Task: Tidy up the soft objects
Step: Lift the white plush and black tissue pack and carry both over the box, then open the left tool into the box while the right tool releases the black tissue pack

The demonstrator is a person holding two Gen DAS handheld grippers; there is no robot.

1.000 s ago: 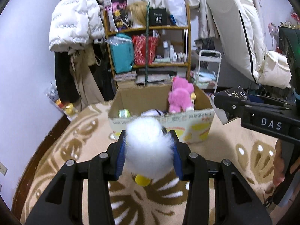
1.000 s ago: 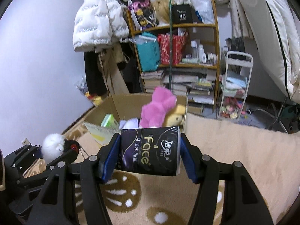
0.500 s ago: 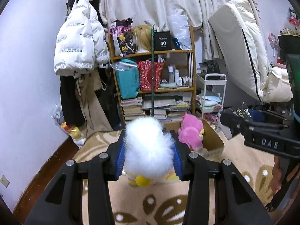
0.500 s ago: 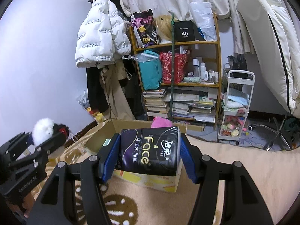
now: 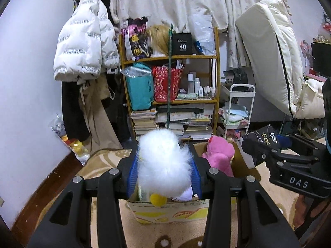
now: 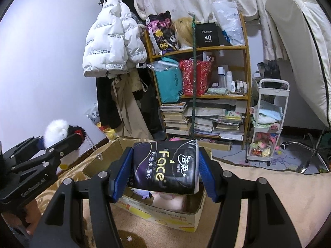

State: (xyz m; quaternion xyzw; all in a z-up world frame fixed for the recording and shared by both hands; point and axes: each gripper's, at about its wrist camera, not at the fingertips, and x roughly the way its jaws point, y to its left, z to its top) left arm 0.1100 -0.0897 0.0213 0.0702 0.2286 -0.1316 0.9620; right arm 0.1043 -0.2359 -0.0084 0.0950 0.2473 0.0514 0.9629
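My left gripper is shut on a fluffy white plush toy with a yellow part at its underside; it hangs over the near edge of an open cardboard box. A pink plush sits in the box. My right gripper is shut on a black tissue pack printed "Face", held over the same cardboard box. In the right wrist view the left gripper with the white plush shows at the left. In the left wrist view the tissue pack shows at the right.
A wooden shelf full of bags, bottles and stacked books stands behind the box. A white puffer jacket hangs on the left wall. A white cart and a leaning mattress are at the right. Patterned beige carpet covers the floor.
Both grippers have moved closer to the box and tilted up, so the box now sits lower and nearer in both views. The plush and the tissue pack stay gripped.
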